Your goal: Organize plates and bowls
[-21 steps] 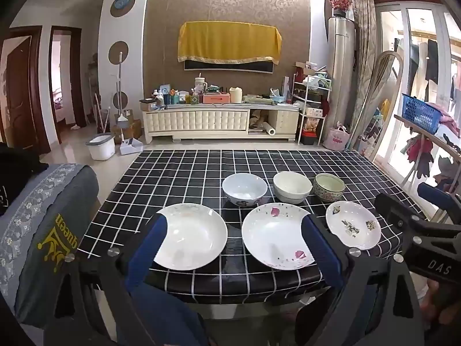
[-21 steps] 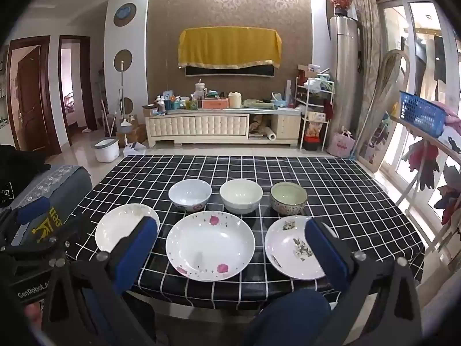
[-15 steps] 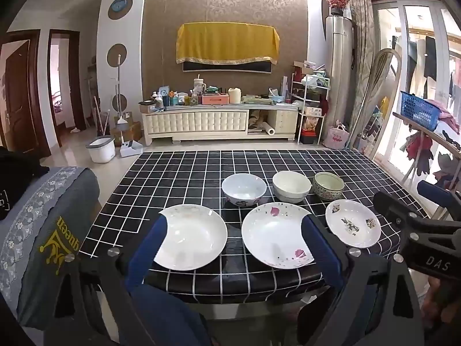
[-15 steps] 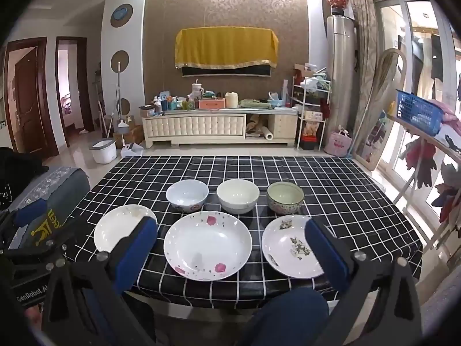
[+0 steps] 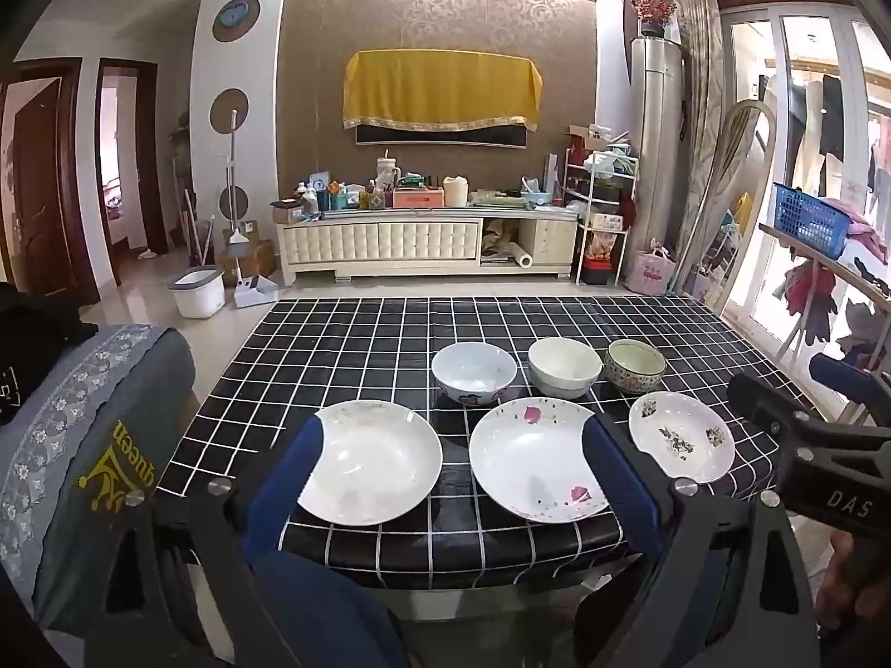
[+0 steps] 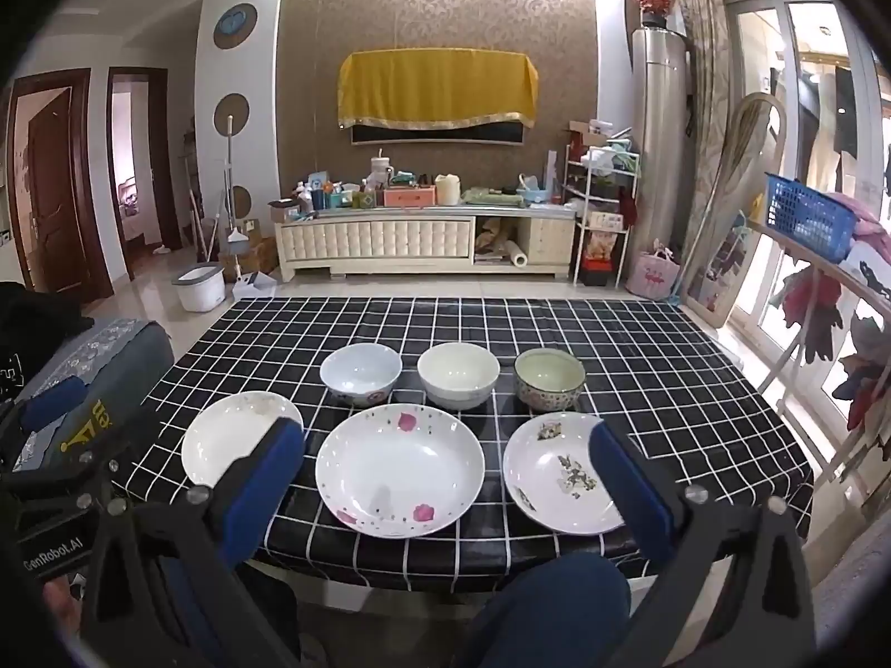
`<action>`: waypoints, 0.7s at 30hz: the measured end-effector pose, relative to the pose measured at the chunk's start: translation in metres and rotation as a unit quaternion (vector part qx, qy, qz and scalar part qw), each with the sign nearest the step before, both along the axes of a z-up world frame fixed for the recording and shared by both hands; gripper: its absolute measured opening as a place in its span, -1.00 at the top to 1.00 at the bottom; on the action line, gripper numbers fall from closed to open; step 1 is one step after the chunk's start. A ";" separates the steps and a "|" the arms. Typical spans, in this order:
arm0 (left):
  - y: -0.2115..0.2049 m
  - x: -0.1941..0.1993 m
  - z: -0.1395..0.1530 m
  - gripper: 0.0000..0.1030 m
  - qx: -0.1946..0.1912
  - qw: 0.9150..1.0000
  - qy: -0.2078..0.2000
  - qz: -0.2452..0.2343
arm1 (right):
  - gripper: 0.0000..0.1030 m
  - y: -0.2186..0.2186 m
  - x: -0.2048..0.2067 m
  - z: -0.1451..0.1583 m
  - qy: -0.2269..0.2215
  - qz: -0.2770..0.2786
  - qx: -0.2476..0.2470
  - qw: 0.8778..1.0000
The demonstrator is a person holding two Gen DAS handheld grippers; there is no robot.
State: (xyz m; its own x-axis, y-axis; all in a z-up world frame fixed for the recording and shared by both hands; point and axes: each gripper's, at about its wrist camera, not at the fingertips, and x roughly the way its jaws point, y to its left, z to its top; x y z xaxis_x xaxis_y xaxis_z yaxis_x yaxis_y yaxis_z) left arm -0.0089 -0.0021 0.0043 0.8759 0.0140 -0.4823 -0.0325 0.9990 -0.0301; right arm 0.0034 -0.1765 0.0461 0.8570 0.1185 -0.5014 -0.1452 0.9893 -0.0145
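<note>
Left wrist view: the left tongs [image 5: 451, 479] hang short of the near edge of the table [image 5: 345, 334], jaws spread wide and grasping nothing. Right wrist view: the right tongs [image 6: 445, 479] are likewise released and empty. On the checked cloth three plates lie in a near row, the plain white plate [image 5: 370, 462], the pink-petal plate [image 5: 537, 459] and the leaf-print plate [image 5: 682, 437], each apart from its neighbour. Behind them stand the pale blue bowl [image 5: 473, 373], the cream bowl [image 5: 563, 366] and the patterned bowl [image 5: 636, 366], the last two very close together.

Probable hazards: the plates lie flat, so a jaw must slip under a thin rim, and a shallow bite could let glazed ware slide out. The near plates sit close to the table edge, where a push could send one off. A reach for a bowl passes over the plates and could strike them.
</note>
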 end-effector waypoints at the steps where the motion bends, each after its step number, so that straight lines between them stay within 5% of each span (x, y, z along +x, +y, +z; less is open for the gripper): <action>1: 0.000 -0.001 0.001 -0.81 0.001 1.000 0.000 -0.001 | -1.00 -0.001 0.000 0.001 -0.001 0.000 0.001 1.000; 21: 0.000 0.001 0.003 -0.81 -0.001 1.000 -0.009 0.000 | -1.00 0.000 0.002 0.002 0.013 0.006 -0.004 1.000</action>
